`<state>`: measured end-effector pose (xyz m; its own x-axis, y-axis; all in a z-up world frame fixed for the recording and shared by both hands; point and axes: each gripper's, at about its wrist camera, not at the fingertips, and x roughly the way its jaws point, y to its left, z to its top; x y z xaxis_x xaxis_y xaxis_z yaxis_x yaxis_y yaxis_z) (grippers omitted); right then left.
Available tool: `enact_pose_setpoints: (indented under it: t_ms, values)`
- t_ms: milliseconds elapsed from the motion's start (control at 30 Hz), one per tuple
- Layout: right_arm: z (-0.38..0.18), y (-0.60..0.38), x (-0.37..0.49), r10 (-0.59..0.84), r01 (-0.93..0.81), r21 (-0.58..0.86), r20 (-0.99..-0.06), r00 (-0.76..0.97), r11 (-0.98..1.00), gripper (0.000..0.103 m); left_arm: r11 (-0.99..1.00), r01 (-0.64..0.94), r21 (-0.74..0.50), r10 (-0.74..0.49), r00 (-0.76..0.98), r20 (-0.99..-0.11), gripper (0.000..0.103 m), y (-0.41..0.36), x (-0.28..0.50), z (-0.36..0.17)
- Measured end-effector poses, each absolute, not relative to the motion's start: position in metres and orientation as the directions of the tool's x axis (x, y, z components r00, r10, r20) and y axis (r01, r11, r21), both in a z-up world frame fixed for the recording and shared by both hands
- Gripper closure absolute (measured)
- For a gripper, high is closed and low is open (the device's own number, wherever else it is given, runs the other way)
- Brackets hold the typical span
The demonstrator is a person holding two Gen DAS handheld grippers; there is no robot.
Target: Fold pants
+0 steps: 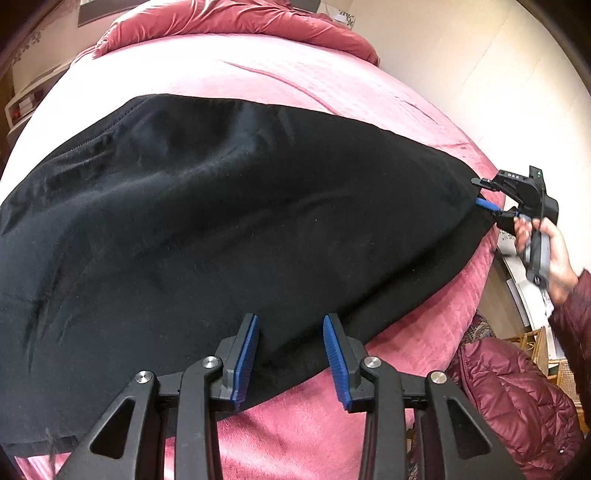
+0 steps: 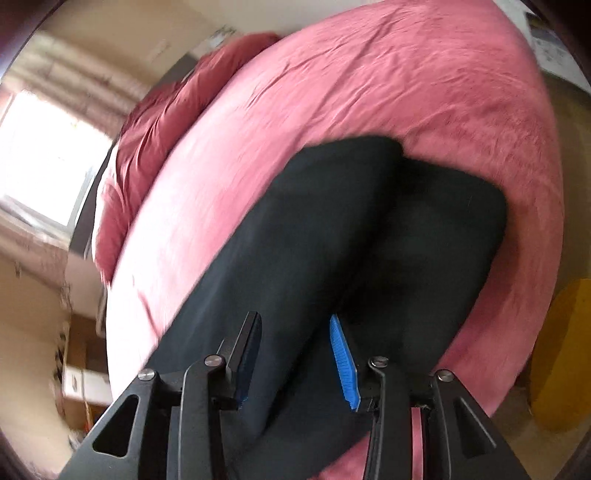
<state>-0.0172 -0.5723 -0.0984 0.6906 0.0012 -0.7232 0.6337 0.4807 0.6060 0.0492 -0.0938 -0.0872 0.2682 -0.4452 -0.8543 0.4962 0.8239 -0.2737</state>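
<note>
Black pants lie spread flat across a pink bed. My left gripper hovers open over their near edge, the blue pads apart with only cloth lying beneath them. At the pants' right end sits my right gripper, held by a person's hand; its jaws stand apart at the cloth's corner. In the blurred right wrist view, the right gripper is open above the pants, which run away across the bed. No cloth is pinched between its pads.
A bunched red duvet lies at the head of the bed. A maroon puffer jacket is at the right bed edge, wicker furniture behind it. A bright window and a yellow object flank the bed.
</note>
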Motion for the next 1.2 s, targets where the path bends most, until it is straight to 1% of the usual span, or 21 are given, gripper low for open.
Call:
enact_pose_setpoints:
  t_ms: [100, 133, 167, 200, 233, 333, 400, 500, 533, 633, 700, 767, 933, 967, 1000, 1067, 1100, 1133, 1167, 1200]
  values:
    - [-0.097, -0.599, -0.016, -0.039, 0.675, 0.579, -0.745, 0.665, 0.458, 0.063, 0.826, 0.5, -0.262, -0.436, 0.27, -0.859, 0.066, -0.098, 0.049, -0.087]
    - [-0.096, -0.606, -0.014, -0.049, 0.681, 0.572, -0.749, 0.661, 0.457, 0.067, 0.826, 0.501, -0.259, -0.434, 0.271, -0.859, 0.066, -0.1, 0.049, -0.087]
    - [-0.093, -0.612, -0.013, -0.053, 0.68, 0.565, -0.75, 0.659, 0.467, 0.073, 0.825, 0.504, -0.256, -0.432, 0.271, -0.86, 0.066, -0.101, 0.049, -0.086]
    - [-0.087, -0.615, -0.012, -0.061, 0.68, 0.552, -0.753, 0.655, 0.483, 0.091, 0.824, 0.507, -0.254, -0.432, 0.271, -0.86, 0.066, -0.102, 0.049, -0.086]
    - [-0.078, -0.613, -0.01, -0.075, 0.671, 0.532, -0.753, 0.654, 0.516, 0.095, 0.824, 0.507, -0.254, -0.431, 0.27, -0.861, 0.066, -0.103, 0.049, -0.086]
    - [-0.049, -0.603, -0.01, -0.074, 0.611, 0.542, -0.71, 0.7, 0.577, 0.095, 0.822, 0.502, -0.268, -0.442, 0.265, -0.857, 0.066, -0.1, 0.049, -0.085]
    - [-0.029, -0.603, -0.03, -0.08, 0.576, 0.557, -0.674, 0.734, 0.598, 0.095, 0.82, 0.497, -0.283, -0.453, 0.263, -0.852, 0.066, -0.097, 0.049, -0.084]
    - [-0.02, -0.611, -0.043, -0.087, 0.574, 0.559, -0.667, 0.74, 0.599, 0.096, 0.815, 0.495, -0.302, -0.472, 0.262, -0.842, 0.066, -0.088, 0.048, -0.079]
    - [-0.025, -0.609, -0.043, -0.095, 0.589, 0.544, -0.682, 0.725, 0.598, 0.096, 0.816, 0.493, -0.301, -0.471, 0.265, -0.841, 0.066, -0.086, 0.047, -0.078]
    - [-0.058, -0.622, -0.057, -0.067, 0.681, 0.513, -0.772, 0.633, 0.522, 0.096, 0.823, 0.481, -0.304, -0.468, 0.27, -0.841, 0.066, -0.078, 0.045, -0.076]
    - [-0.08, -0.623, -0.063, -0.05, 0.72, 0.495, -0.807, 0.588, 0.486, 0.096, 0.828, 0.466, -0.311, -0.47, 0.276, -0.839, 0.066, -0.071, 0.044, -0.075]
    - [-0.092, -0.619, -0.069, -0.049, 0.732, 0.488, -0.816, 0.576, 0.475, 0.095, 0.835, 0.451, -0.316, -0.47, 0.284, -0.836, 0.066, -0.064, 0.043, -0.073]
    - [-0.093, -0.616, -0.077, -0.06, 0.744, 0.483, -0.82, 0.569, 0.461, 0.095, 0.853, 0.416, -0.315, -0.461, 0.319, -0.828, 0.066, -0.04, 0.041, -0.067]
    - [-0.09, -0.615, -0.078, -0.057, 0.741, 0.488, -0.817, 0.573, 0.461, 0.093, 0.859, 0.405, -0.314, -0.457, 0.326, -0.827, 0.066, -0.035, 0.04, -0.067]
    - [-0.087, -0.614, -0.079, -0.063, 0.744, 0.479, -0.821, 0.568, 0.466, 0.089, 0.862, 0.4, -0.312, -0.453, 0.331, -0.828, 0.066, -0.03, 0.041, -0.065]
    - [-0.077, -0.606, -0.076, -0.071, 0.742, 0.459, -0.826, 0.559, 0.489, 0.086, 0.874, 0.396, -0.282, -0.428, 0.351, -0.833, 0.066, -0.025, 0.038, -0.064]
    - [-0.077, -0.6, -0.073, -0.065, 0.735, 0.461, -0.825, 0.562, 0.498, 0.081, 0.877, 0.403, -0.263, -0.417, 0.362, -0.834, 0.066, -0.023, 0.037, -0.064]
    - [-0.074, -0.589, -0.074, -0.049, 0.719, 0.475, -0.817, 0.575, 0.508, 0.08, 0.877, 0.413, -0.244, -0.407, 0.371, -0.835, 0.065, -0.023, 0.035, -0.064]
    - [-0.069, -0.578, -0.076, -0.016, 0.689, 0.504, -0.801, 0.598, 0.521, 0.079, 0.877, 0.425, -0.224, -0.396, 0.376, -0.838, 0.058, -0.023, 0.033, -0.065]
    - [-0.068, -0.562, -0.075, 0.027, 0.655, 0.531, -0.787, 0.616, 0.538, 0.076, 0.875, 0.435, -0.212, -0.391, 0.378, -0.839, 0.048, -0.024, 0.031, -0.066]
